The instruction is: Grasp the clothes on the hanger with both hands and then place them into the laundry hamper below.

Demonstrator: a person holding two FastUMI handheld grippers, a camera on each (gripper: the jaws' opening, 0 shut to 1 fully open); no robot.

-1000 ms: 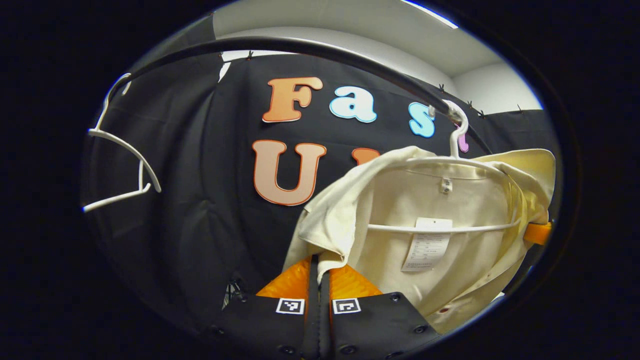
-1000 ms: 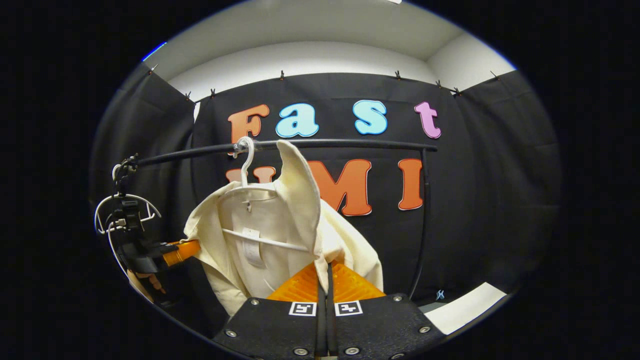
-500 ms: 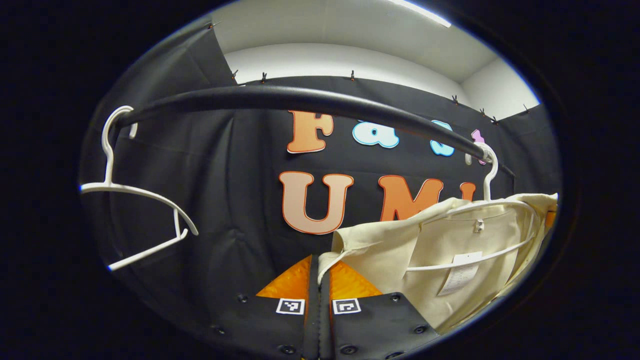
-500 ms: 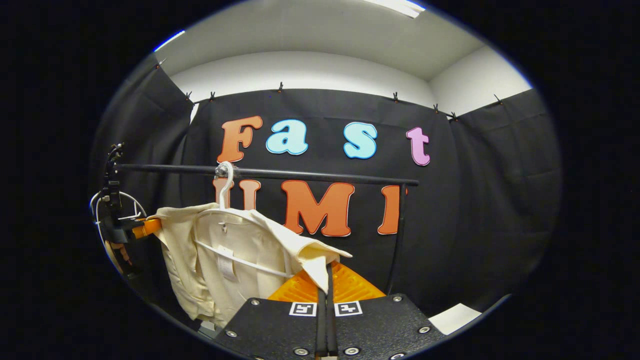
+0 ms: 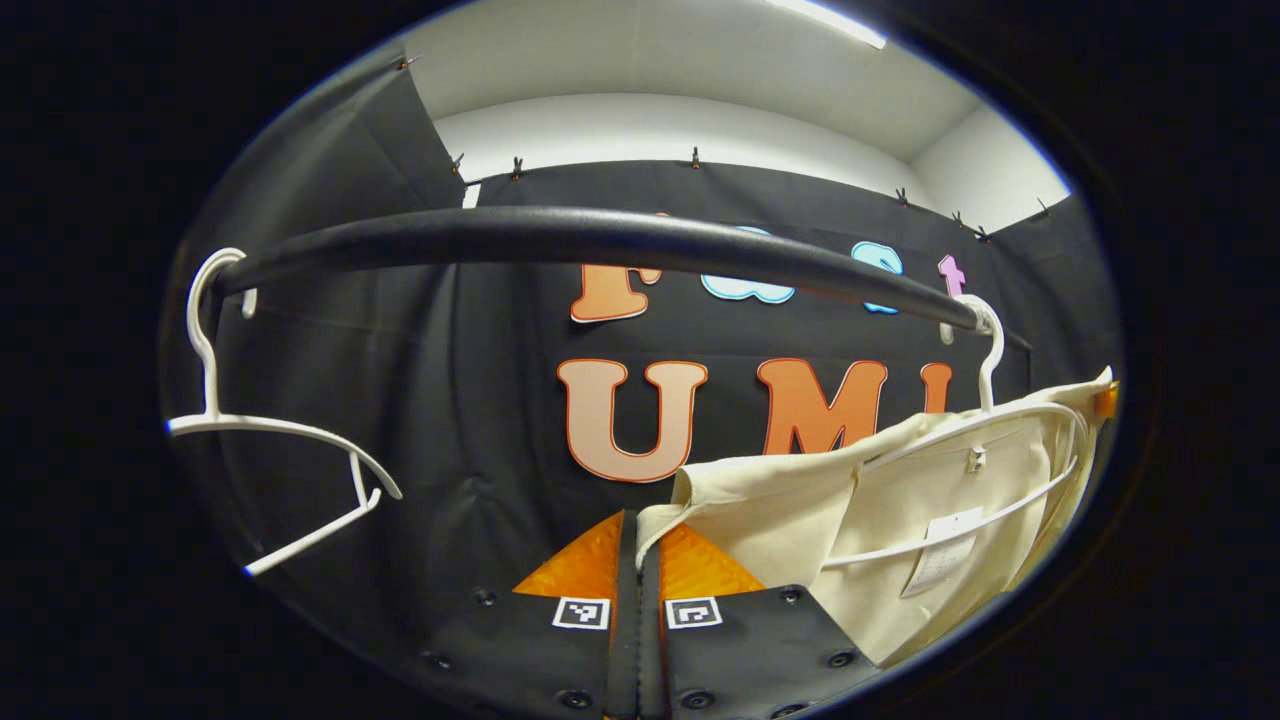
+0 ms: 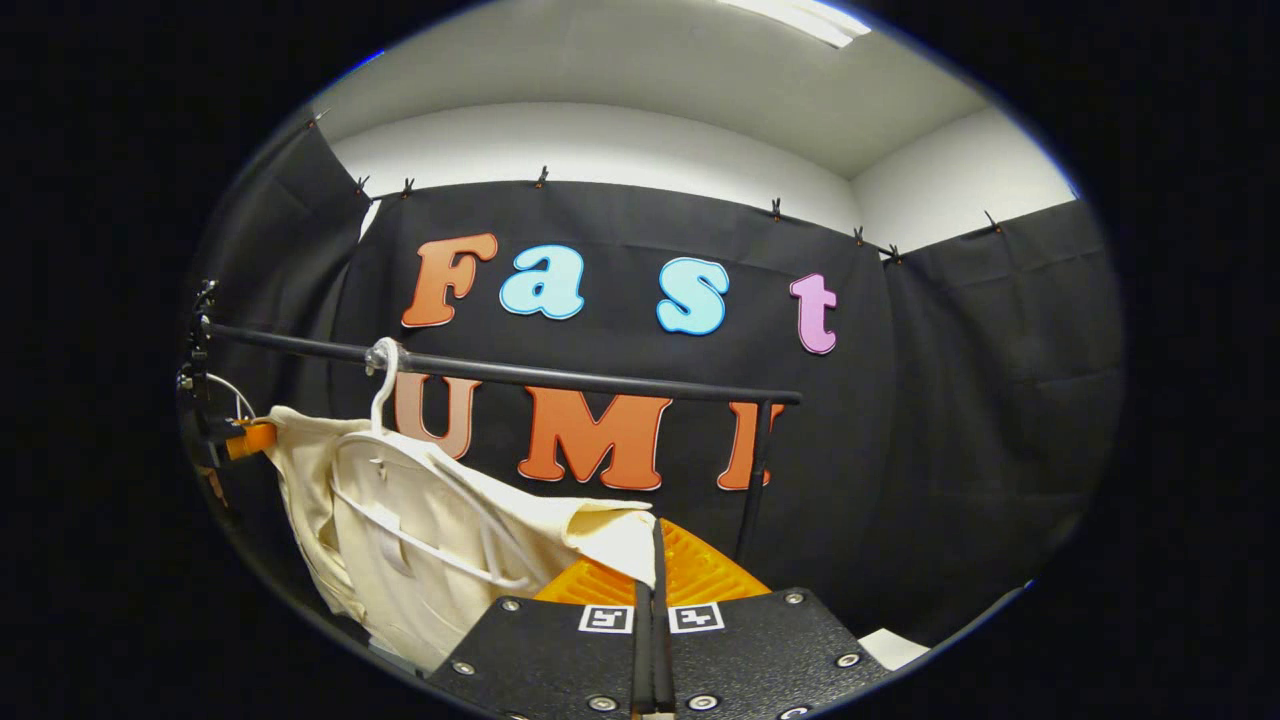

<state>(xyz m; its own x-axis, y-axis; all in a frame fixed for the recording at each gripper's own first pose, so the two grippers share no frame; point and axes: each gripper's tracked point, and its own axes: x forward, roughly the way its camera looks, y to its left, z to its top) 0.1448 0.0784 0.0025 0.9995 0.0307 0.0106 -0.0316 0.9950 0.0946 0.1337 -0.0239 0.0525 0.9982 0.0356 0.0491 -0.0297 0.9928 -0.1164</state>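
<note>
A black rail (image 6: 560, 377) spans the booth. The cream shirt (image 6: 420, 520) is stretched sideways under it on a white hanger (image 6: 385, 440). The left claw (image 5: 637, 545) is clenched on one shirt edge, the right claw (image 6: 652, 560) seemingly on the other. An empty hanger (image 5: 270, 430) hangs further along the rail.

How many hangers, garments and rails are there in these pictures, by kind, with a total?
White hangers: 2, the bare hanger and the shirt's hanger.
Cream shirt: 1.
Black rail: 1.
Total: 4.
</note>
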